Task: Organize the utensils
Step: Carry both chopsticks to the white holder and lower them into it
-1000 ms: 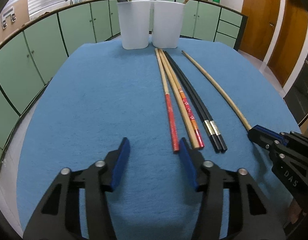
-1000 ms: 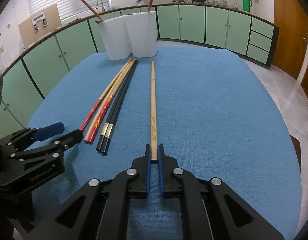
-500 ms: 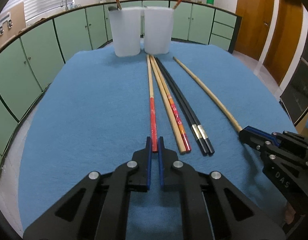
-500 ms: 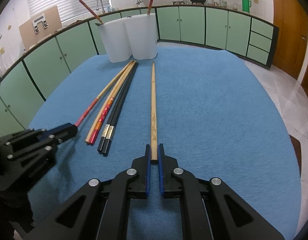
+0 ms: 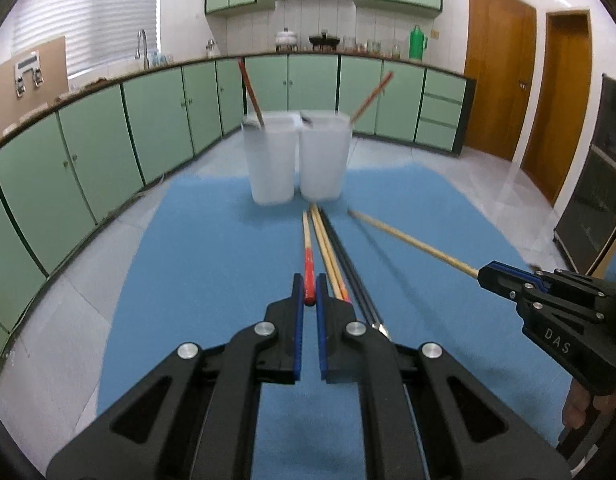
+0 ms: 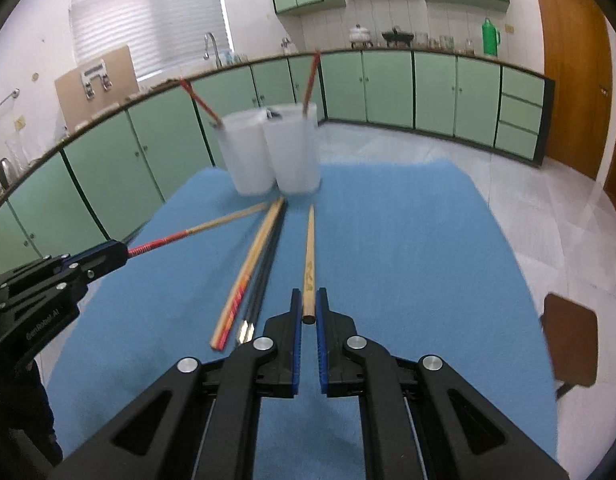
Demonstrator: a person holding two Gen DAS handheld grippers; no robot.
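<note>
My left gripper (image 5: 309,289) is shut on the red-ended chopstick (image 5: 308,264) and holds it lifted above the blue cloth (image 5: 212,264). My right gripper (image 6: 308,305) is shut on the plain bamboo chopstick (image 6: 309,256), also lifted. Each gripper shows in the other view: the right gripper (image 5: 483,274) and the left gripper (image 6: 122,249). A tan chopstick with an orange end (image 6: 248,276) and a black pair (image 6: 264,276) lie on the cloth. Two white cups (image 5: 270,160) (image 5: 323,156) stand at the far edge, each with one red chopstick in it.
Green kitchen cabinets (image 5: 148,120) run along the back and left. Wooden doors (image 5: 495,80) are at the right. A brown stool (image 6: 569,344) stands on the tiled floor right of the table.
Both grippers have risen and tilted up with their chopsticks, lifting them off the cloth. A second ago the left gripper was open; it closed on the red-ended chopstick.
</note>
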